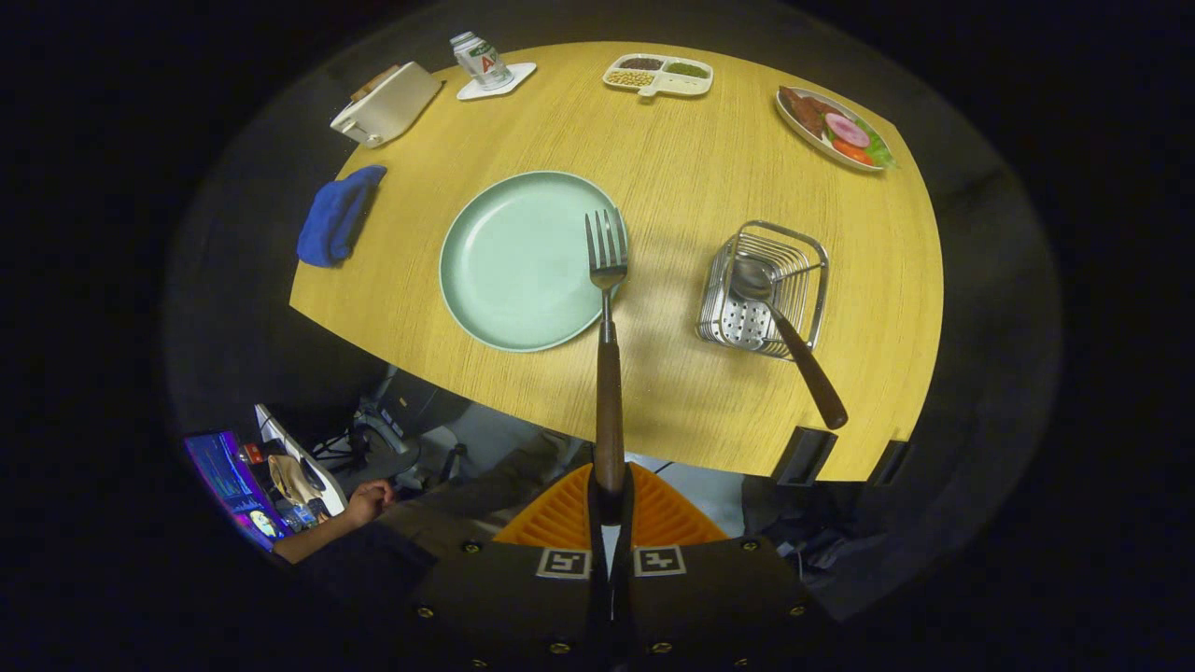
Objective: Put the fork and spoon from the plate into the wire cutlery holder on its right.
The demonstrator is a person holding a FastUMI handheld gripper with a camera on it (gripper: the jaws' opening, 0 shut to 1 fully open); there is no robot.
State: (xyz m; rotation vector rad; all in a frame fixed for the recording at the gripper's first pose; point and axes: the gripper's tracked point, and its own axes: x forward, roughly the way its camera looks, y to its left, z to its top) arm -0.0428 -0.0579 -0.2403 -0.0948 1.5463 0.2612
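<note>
Fork [607,308] — clamped by the end of its wooden handle between the two fingers of the tool [610,499], which are closed down tight on it. It sticks straight out ahead of the fingers, tines over the right rim of the pale green plate [518,261], lifted above it as far as I can judge. Plate otherwise bare.

Handling: stiff metal head on a wooden handle, light, not fragile. The hold is far back on the handle, so the long overhang may let the fork pivot or sag in the pads; the smooth handle could slip if tilted sharply. A grip nearer mid-handle would be steadier.

Wire cutlery holder [767,289] stands on the counter [691,177] to the right of the plate, apart from it. Spoon [784,327] is already in it, bowl down, handle leaning out over the near rim — half the task looks done.

Farther from the plate: blue cloth [336,215] to its left, divided snack tray [658,75] and a dish of food [834,126] beyond it.
</note>
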